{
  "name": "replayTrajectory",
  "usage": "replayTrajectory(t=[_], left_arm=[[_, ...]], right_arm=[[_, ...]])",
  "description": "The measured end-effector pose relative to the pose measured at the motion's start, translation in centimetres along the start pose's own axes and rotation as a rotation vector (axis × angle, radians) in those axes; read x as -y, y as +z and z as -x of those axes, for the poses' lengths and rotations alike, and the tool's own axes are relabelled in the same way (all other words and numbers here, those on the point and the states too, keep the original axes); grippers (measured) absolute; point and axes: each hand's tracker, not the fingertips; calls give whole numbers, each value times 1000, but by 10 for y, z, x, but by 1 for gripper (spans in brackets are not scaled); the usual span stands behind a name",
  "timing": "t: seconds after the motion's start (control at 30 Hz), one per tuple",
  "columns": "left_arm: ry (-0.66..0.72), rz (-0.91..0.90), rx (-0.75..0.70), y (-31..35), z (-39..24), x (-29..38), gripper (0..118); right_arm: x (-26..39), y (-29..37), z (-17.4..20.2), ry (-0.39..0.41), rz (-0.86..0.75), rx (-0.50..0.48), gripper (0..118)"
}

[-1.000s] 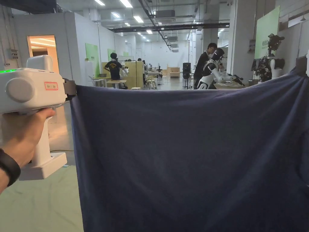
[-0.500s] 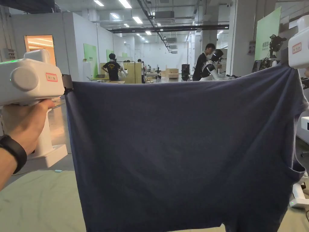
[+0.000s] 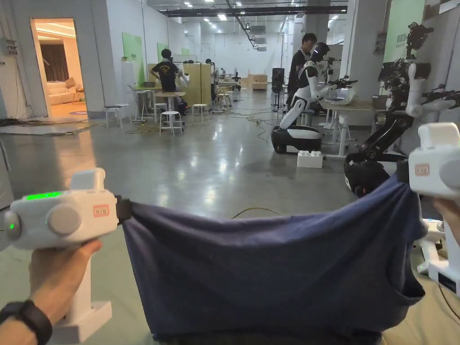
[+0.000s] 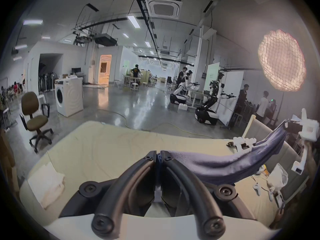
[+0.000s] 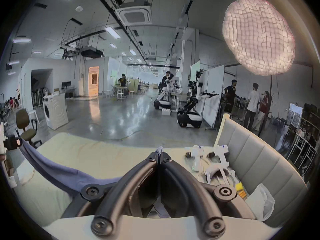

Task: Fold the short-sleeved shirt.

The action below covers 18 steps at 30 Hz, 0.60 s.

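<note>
A dark blue short-sleeved shirt point(image 3: 269, 274) hangs stretched between both grippers over a pale bed sheet point(image 3: 108, 269). My left gripper point(image 3: 122, 209) is shut on the shirt's upper left corner; in the left gripper view its jaws point(image 4: 158, 155) pinch blue cloth point(image 4: 216, 165) that runs off to the right. My right gripper point(image 3: 400, 177) is shut on the upper right corner, slightly higher; in the right gripper view a tuft of shirt point(image 5: 160, 149) pokes out between the closed tips point(image 5: 159, 154). The top edge sags in the middle. A sleeve opening point(image 3: 415, 287) hangs at the right.
Folded white cloth point(image 4: 46, 181) lies on the bed's left side. Spare white grippers point(image 5: 207, 159) and a plastic bag point(image 5: 263, 204) lie by the padded grey headboard point(image 5: 259, 159). Beyond the bed are a shiny floor, an office chair point(image 4: 34, 119), a washing machine point(image 4: 69, 98), robots and several people.
Both grippers have come down with the shirt, from about eye level to low over the bed. The shirt's top edge sags more, and the room behind it is in sight.
</note>
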Motion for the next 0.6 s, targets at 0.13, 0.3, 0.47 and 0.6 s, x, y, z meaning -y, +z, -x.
replayTrajectory(t=[0.13,0.3,0.47,0.6], left_arm=[[22,9,52,53,11,59,6],[13,25,104,121,26,149,6],[32,29,111,200,27,236,6],[44,93,68,232,38,287,6]], right_arm=[[62,40,-20,-15,16,-25,0],[151,119,-40,-84,50,-46,0],[250,198,-49,-143,108,-49,0],[315,249,-54,-178,186,-39,0]])
